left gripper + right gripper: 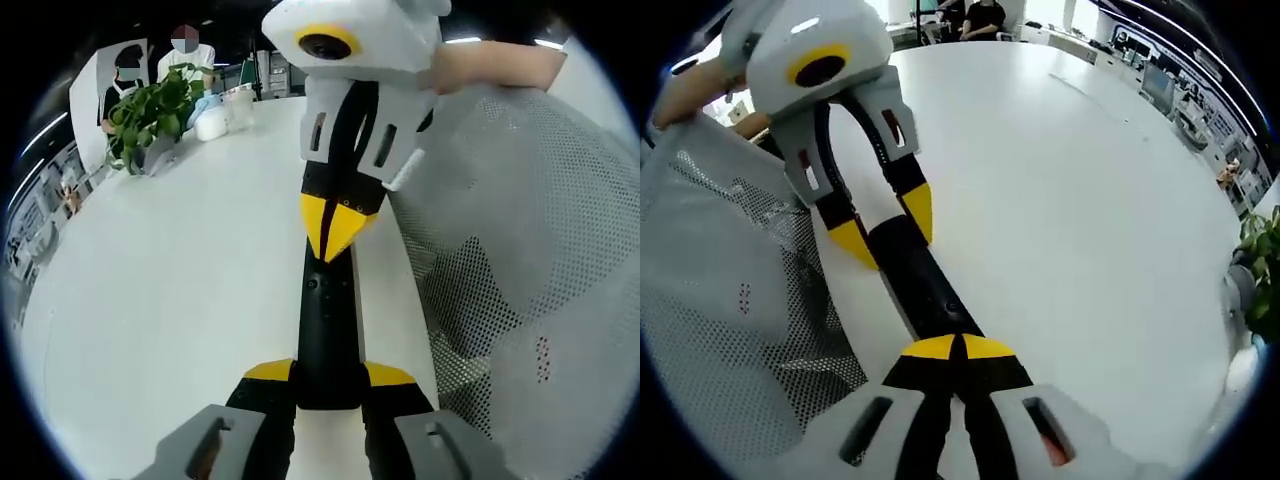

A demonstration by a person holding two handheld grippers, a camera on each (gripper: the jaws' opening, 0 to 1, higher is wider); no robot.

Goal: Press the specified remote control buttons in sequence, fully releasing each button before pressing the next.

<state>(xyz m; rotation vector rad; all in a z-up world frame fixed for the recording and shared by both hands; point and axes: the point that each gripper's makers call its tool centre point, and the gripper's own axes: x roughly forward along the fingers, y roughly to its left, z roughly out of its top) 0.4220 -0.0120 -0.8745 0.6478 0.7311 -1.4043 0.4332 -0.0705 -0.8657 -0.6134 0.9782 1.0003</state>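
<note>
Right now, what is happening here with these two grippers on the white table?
A person holds a gripper in each hand and works on a black remote lying at the edge of the white table. The left gripper clamps one end of the remote and keeps it steady. The right gripper, jaws closed to a yellow point, has its tip down on the remote's top face, as if pressing a button. Which button cannot be told. A mesh chair back stands beside the table.

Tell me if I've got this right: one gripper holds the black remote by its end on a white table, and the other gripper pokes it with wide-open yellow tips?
Not quite. The right gripper has its yellow tips shut, not wide open, as the left gripper view shows. The rest holds: the left gripper holds the black remote by its end on the white table.
</note>
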